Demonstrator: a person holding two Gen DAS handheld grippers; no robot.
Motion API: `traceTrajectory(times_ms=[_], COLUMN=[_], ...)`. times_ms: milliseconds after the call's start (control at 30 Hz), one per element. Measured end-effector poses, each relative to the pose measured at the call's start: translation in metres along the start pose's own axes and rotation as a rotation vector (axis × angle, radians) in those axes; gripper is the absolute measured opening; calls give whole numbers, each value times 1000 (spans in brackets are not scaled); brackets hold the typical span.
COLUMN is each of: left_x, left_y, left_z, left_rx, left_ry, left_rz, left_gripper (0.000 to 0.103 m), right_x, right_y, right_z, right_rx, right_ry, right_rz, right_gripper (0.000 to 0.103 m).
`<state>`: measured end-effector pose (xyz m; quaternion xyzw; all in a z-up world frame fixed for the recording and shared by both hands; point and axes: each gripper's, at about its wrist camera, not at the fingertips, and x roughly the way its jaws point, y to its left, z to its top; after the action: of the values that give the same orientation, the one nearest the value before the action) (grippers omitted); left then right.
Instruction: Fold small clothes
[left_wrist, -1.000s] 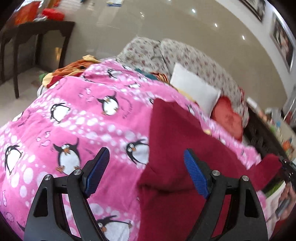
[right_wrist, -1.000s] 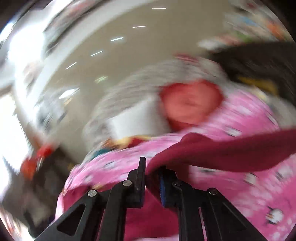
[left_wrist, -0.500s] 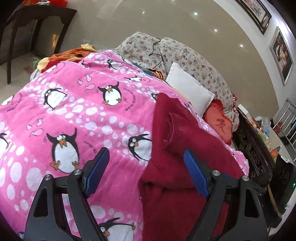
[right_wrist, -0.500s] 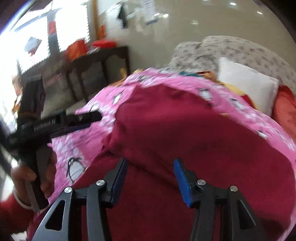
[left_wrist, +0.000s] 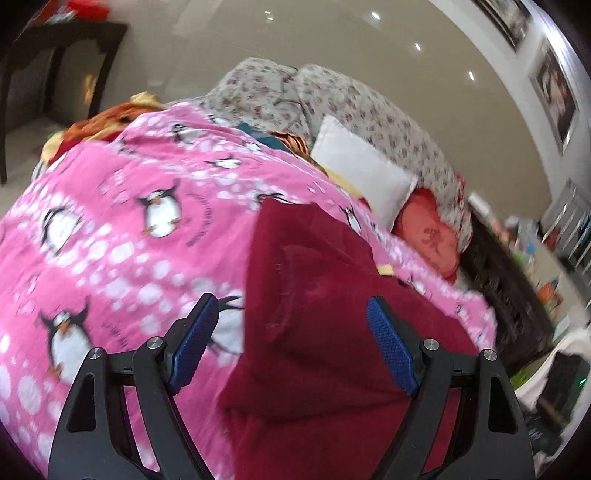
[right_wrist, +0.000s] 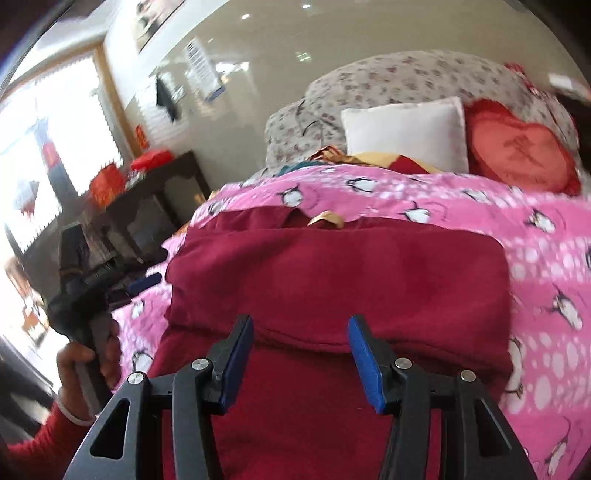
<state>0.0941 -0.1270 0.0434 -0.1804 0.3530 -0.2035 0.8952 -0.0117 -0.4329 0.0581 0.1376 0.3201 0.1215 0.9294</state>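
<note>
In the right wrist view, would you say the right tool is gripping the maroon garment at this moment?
No. The right tool stands open above the maroon garment, its blue pads apart and pressing on no cloth.

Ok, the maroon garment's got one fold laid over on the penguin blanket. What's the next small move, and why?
Probably bring the left gripper onto the maroon garment at its near left edge and pinch there. Its jaws are closing with nothing pressed between them yet, the right gripper stands open above the folded edge, and the lower layer still lies unfolded on the penguin blanket.
</note>
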Motion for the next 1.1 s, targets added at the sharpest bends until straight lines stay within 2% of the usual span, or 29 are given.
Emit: traceTrajectory(times_ms=[33, 67, 100, 133, 167, 267, 333, 400, 467, 567, 667, 767, 833, 900, 967, 1000, 1100], left_x=[8, 14, 21, 22, 21, 0, -21, -26, -11, 15, 11, 0, -9, -12, -6, 3, 35], left_y=[-6, -9, -16, -18, -21, -27, -28, -20, -9, 5, 4, -2, -9, -17, -22, -25, -23], left_z=[0, -1, -1, -1, 0, 8, 10, 9, 3, -8, -13, -11, -9, -10, -11, -13, -18], left_rx=[28, 44, 65, 74, 85, 103, 131, 122, 117, 73, 88, 89, 105, 127, 147, 166, 202], left_ry=[23, 40, 60, 57, 50, 35, -15, -32, 8, 89, 68, 53, 13, -23, -35, -26, 47], left_rz=[14, 25, 57, 69, 65, 22, 21, 44, 82, 75, 86, 101, 93, 103, 119, 151, 219], left_gripper=[62, 43, 32, 28, 13, 13, 13, 13, 13, 13, 15, 23, 36, 59, 61, 61, 61], right_x=[-4, -6, -7, -8, -9, -19, -28, -30, -19, 6, -4, -18, -29, -28, -15, -8, -1], right_y=[-4, -7, -11, -13, -16, -16, -14, -17, -24, -36, -37, -37, -35, -33, -47, -53, -67], right_z=[-1, -2, -2, -3, -2, 6, 11, 13, 12, 0, -8, -5, 2, 6, 6, 4, -1], right_rx=[10, 16, 25, 33, 43, 32, 1, -5, 7, 19, 5, 4, -21, -43, -19, -4, -12], right_ry=[-6, -14, -22, -25, -27, -47, -67, -76, -25, 104, 112, 90, 36, 21, 56, 76, 58], right_rz=[1, -6, -17, -25, -31, -64, -105, -129, -156, -224, -246, -263, -287, -315, -327, -330, -358], right_gripper=[51, 51, 51, 51, 51, 51, 51, 51, 51, 51, 50, 50, 51, 51, 51, 51, 51])
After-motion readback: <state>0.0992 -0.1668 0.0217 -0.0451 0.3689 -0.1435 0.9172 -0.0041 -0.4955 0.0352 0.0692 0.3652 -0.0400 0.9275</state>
